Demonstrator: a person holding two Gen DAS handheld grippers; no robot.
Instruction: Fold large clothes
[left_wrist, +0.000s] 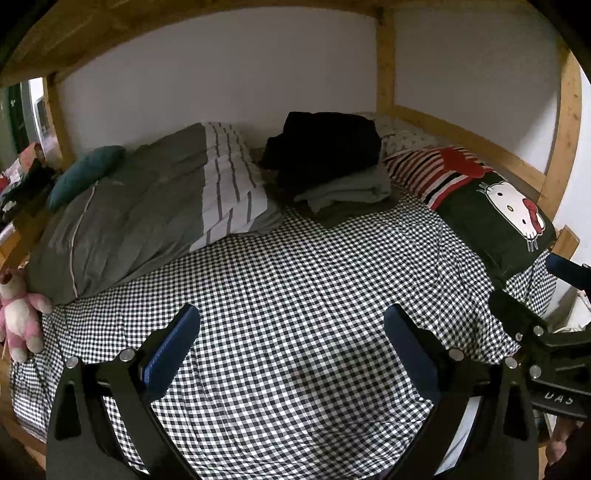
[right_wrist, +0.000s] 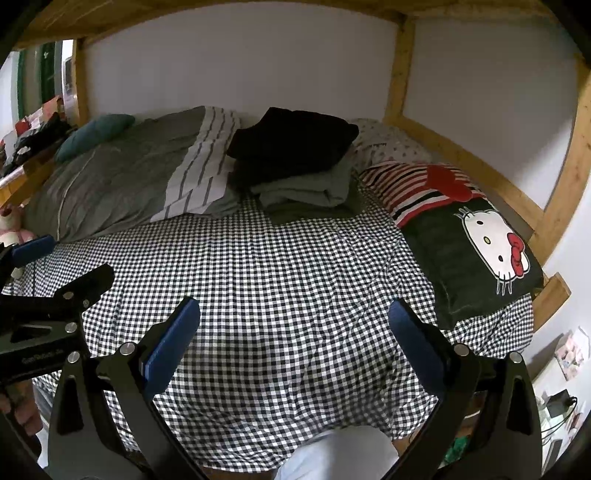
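Note:
A pile of folded clothes, black (left_wrist: 325, 144) on top of grey-green (left_wrist: 351, 188), sits at the back of the bed; it also shows in the right wrist view (right_wrist: 295, 144). My left gripper (left_wrist: 291, 321) is open and empty above the checkered sheet (left_wrist: 295, 266), well short of the pile. My right gripper (right_wrist: 295, 314) is open and empty above the same sheet (right_wrist: 277, 258). The right gripper shows at the right edge of the left wrist view (left_wrist: 539, 328). The left gripper shows at the left edge of the right wrist view (right_wrist: 55, 295).
A grey striped duvet (left_wrist: 140, 214) lies back left with a teal pillow (left_wrist: 85, 173). A Hello Kitty pillow (left_wrist: 491, 210) lies at the right. A pink plush toy (left_wrist: 18, 314) sits at the left edge. The wooden bunk frame (left_wrist: 384, 59) surrounds the bed. White fabric (right_wrist: 332, 454) shows at the bottom.

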